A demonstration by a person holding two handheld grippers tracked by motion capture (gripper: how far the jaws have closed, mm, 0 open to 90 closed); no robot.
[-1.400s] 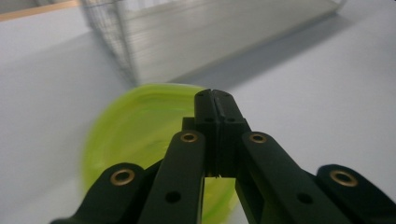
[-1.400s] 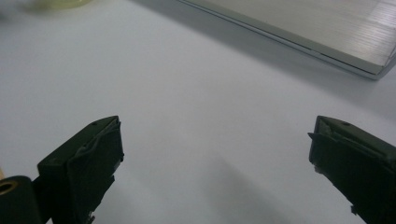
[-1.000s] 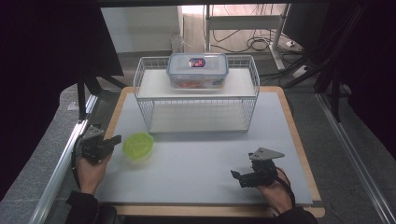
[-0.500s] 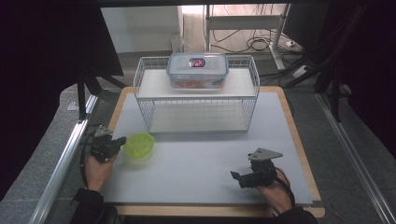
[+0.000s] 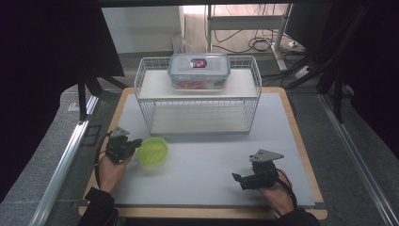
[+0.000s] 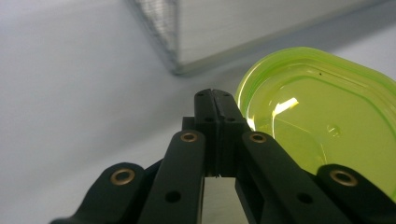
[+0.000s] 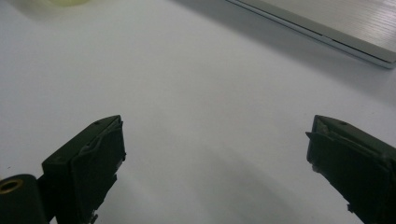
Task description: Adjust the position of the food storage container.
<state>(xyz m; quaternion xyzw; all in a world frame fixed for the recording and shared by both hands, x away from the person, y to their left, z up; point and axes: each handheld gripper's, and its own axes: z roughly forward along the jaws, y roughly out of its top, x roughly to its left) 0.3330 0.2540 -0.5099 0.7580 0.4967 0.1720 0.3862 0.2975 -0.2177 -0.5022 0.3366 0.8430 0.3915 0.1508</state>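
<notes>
Left gripper (image 5: 133,143): moved in since 1 s ago, now touching rim of green lid (image 5: 153,150); fingers together, nothing between. Likely push or pickup attempt.
Right gripper (image 5: 237,178): unmoved, fingers apart, resting on tabletop (image 5: 211,155).
Wire rack (image 5: 197,94): 1 clear lidded container (image 5: 199,70) on top, reddish contents.

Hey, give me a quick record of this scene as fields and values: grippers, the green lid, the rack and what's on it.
left gripper: jaws shut, tips beside the green lid's rim, nothing held
right gripper: jaws wide open over bare table, nothing held
green lid: flat on the table, in front of the rack
wire rack: at the far middle of the table
clear container: on the rack's top shelf, lid on
table: pale grey
</notes>
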